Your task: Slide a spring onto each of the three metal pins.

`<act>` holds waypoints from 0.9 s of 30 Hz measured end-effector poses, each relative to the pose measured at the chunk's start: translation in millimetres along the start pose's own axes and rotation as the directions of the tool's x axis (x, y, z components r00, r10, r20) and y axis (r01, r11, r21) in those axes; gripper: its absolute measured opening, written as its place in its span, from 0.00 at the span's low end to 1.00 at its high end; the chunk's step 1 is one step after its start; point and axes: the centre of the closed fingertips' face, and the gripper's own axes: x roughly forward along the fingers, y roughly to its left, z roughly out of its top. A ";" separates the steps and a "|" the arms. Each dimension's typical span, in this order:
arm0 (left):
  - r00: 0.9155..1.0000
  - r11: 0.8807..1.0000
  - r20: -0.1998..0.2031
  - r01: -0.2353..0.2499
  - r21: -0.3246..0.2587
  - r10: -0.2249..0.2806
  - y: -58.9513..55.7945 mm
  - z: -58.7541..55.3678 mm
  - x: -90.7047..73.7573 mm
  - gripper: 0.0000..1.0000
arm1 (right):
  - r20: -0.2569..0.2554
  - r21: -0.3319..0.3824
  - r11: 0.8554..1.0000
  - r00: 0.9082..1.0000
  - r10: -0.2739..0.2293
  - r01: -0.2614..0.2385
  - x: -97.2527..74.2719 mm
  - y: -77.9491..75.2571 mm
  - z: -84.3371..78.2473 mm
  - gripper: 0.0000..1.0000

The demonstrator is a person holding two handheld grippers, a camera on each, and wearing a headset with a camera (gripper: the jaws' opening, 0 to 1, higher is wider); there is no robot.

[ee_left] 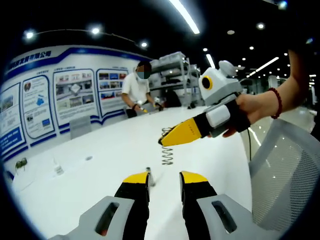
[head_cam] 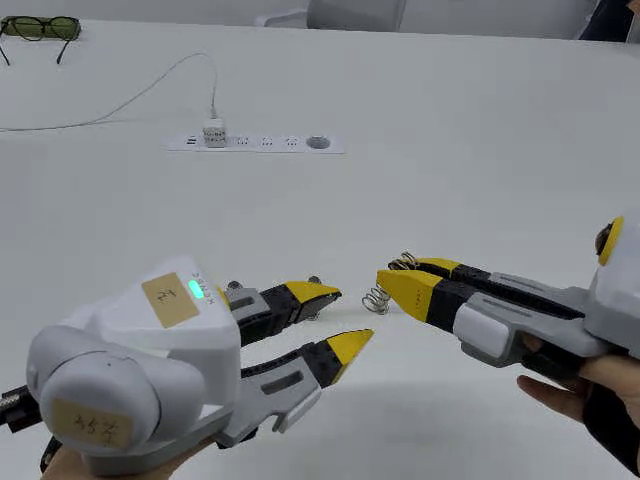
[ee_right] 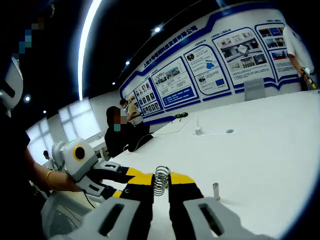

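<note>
My right gripper (head_cam: 393, 274) comes in from the right just above the white table (head_cam: 450, 150), shut on a small metal spring (head_cam: 376, 298). The spring (ee_right: 161, 180) stands upright between its yellow-tipped jaws, and its coils (ee_left: 167, 155) stick out on both sides of them. A short metal pin (ee_right: 216, 190) stands on the table just right of those jaws. My left gripper (head_cam: 340, 320) is at lower left, open, with nothing between its jaws, pointing toward the right gripper (ee_left: 172, 140). A pin (ee_left: 148, 173) stands beside its left fingertip (ee_left: 136, 178). Pins (head_cam: 314, 280) show behind its far jaw.
A white power strip (head_cam: 255, 142) with a charger (head_cam: 214, 132) and cable lies mid-table. Sunglasses (head_cam: 38, 27) rest at the far left corner. A chair (head_cam: 355, 12) stands beyond the far edge. A person (ee_left: 136, 90) stands at the table's far side.
</note>
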 end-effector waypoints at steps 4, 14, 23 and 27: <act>1.000 1.000 0.000 -0.023 0.020 0.023 3.3 1.2 -3.6 0.26 | -0.005 -0.045 0.999 1.000 -0.013 0.013 -0.5 -4.4 1.3 0.12; 0.996 0.995 -0.010 -0.093 0.040 0.093 12.1 0.0 -13.9 0.29 | -0.043 -0.203 0.979 0.998 -0.034 0.025 1.2 -11.1 0.0 0.12; 0.985 0.983 -0.026 -0.171 -0.060 0.169 29.1 -10.1 -27.2 0.34 | -0.049 -0.282 0.958 0.996 -0.069 0.052 4.4 -19.9 0.5 0.12; 0.981 0.978 -0.036 -0.195 -0.076 0.193 35.6 -13.7 -31.6 0.37 | -0.047 -0.307 0.950 0.996 -0.079 0.061 5.7 -23.6 1.8 0.12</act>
